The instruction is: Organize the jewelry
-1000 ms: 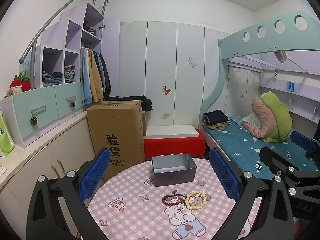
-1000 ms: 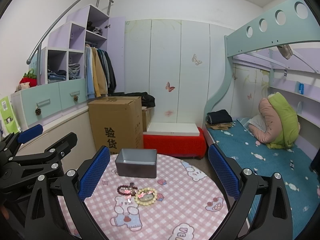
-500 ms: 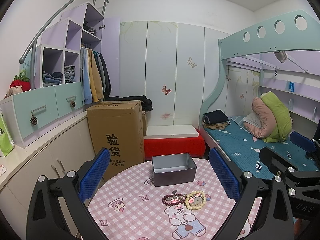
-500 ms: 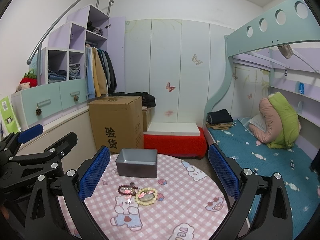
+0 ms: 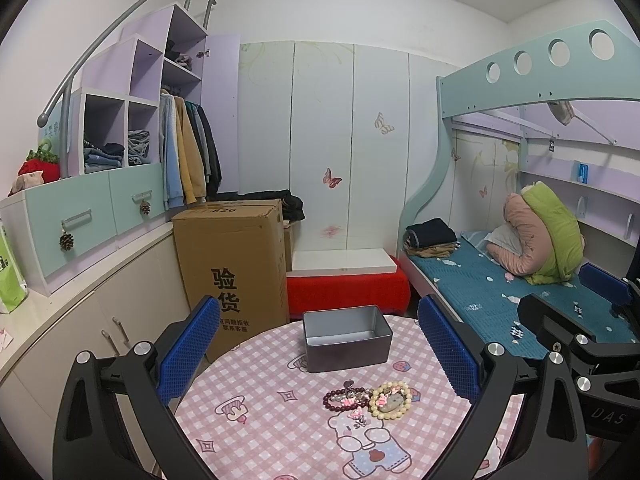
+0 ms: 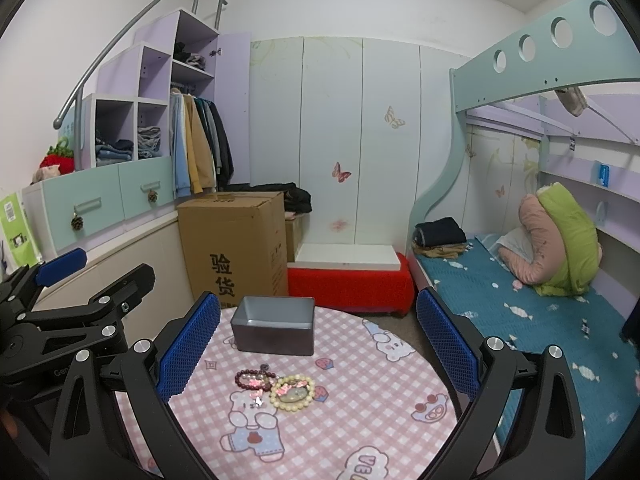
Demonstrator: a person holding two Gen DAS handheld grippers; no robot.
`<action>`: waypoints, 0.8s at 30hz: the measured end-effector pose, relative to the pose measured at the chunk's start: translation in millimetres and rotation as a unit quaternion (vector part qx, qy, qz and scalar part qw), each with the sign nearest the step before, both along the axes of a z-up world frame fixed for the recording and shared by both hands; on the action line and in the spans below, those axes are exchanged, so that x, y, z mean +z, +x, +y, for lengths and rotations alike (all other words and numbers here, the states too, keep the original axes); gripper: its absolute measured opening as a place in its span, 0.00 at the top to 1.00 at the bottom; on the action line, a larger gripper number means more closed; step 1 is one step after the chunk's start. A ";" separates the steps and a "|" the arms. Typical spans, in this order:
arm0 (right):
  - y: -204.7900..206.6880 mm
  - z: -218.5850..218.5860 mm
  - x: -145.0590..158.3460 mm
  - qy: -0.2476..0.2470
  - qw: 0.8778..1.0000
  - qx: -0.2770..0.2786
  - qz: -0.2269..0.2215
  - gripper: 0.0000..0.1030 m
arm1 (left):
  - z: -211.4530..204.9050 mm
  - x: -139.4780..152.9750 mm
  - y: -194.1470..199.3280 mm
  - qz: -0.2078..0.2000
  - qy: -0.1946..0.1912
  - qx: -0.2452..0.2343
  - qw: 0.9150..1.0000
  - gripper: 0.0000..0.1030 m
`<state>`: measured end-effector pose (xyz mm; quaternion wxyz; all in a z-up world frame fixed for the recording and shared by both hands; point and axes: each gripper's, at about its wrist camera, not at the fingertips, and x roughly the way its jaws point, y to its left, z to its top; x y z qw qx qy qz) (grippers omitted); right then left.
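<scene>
A dark red bead bracelet (image 5: 345,397) and a cream bead bracelet (image 5: 390,399) lie side by side on the round pink checked table (image 5: 272,412), with small pink charms between them. Behind them stands an open grey metal box (image 5: 346,338), empty inside. My left gripper (image 5: 320,354) is open, held above the table's near side, empty. My right gripper (image 6: 318,354) is open and empty too; from it the bracelets (image 6: 276,386) and the box (image 6: 274,324) sit slightly left. The left gripper shows at the left of the right wrist view (image 6: 60,300).
A tall cardboard box (image 5: 234,264) stands behind the table on the left. A red bench with a white top (image 5: 346,280) is beyond. A bed with a blue cover (image 5: 500,292) runs along the right. Cabinets (image 5: 80,320) line the left wall.
</scene>
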<state>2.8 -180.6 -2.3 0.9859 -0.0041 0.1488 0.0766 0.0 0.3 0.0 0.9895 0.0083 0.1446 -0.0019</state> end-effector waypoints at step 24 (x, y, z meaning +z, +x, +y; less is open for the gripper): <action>32.1 -2.8 -32.6 0.016 0.998 0.005 0.057 0.07 | 10.9 -41.8 42.7 0.074 -0.006 0.002 0.997 0.07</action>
